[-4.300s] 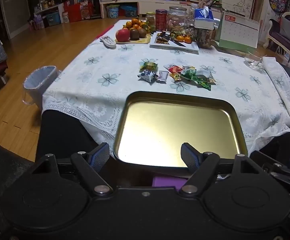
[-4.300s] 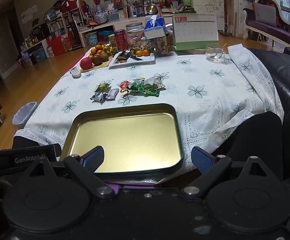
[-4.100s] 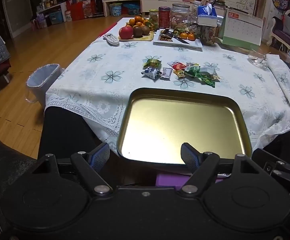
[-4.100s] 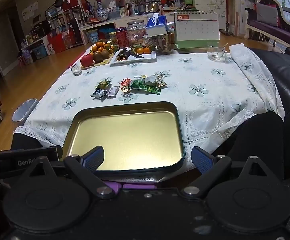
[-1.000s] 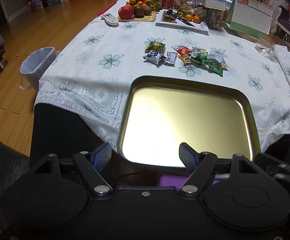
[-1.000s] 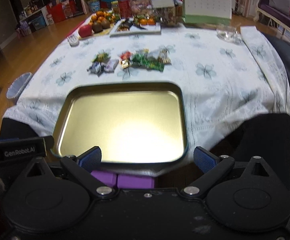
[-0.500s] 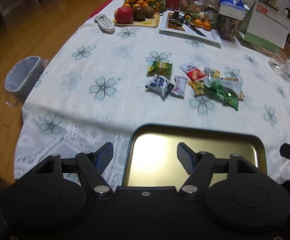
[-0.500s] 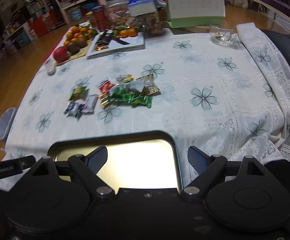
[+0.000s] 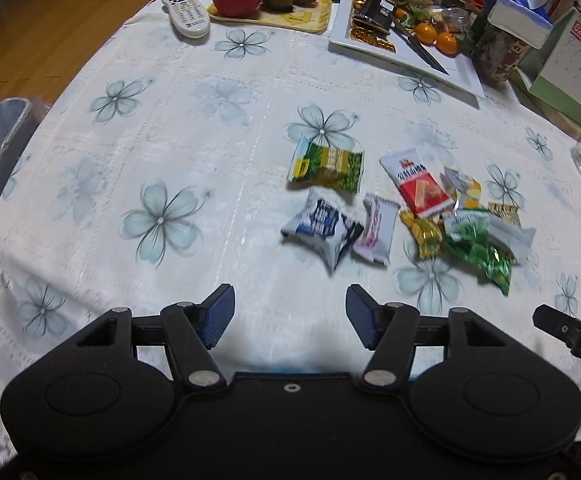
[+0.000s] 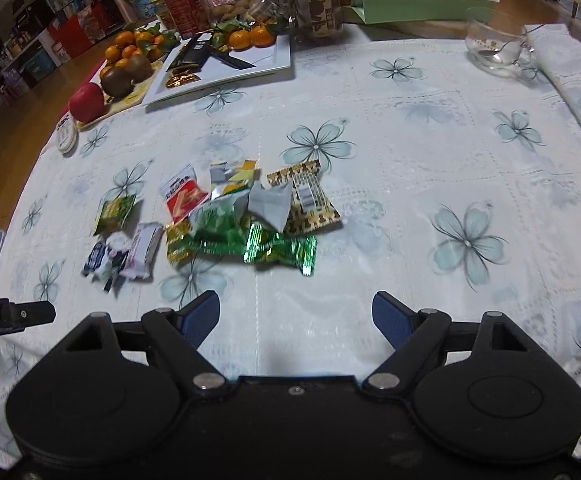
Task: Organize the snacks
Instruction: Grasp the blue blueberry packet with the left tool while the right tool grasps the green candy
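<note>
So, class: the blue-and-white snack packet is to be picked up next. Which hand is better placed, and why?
Left. The blue-and-white packet lies just ahead of the left gripper; from the right gripper it sits far off to one side. Both jaws are closing, nothing between them.

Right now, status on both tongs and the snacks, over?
Left tongs closing, nothing between. Right tongs closing, empty too. Loose wrapped snack packets untouched on the floral white tablecloth. Nothing blocking.

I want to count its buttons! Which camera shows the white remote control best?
The left wrist view. There the whole remote control lies in sight beside the fruit board, buttons facing up, though too small to count. The right wrist view shows only one rounded end near the red apple.
</note>
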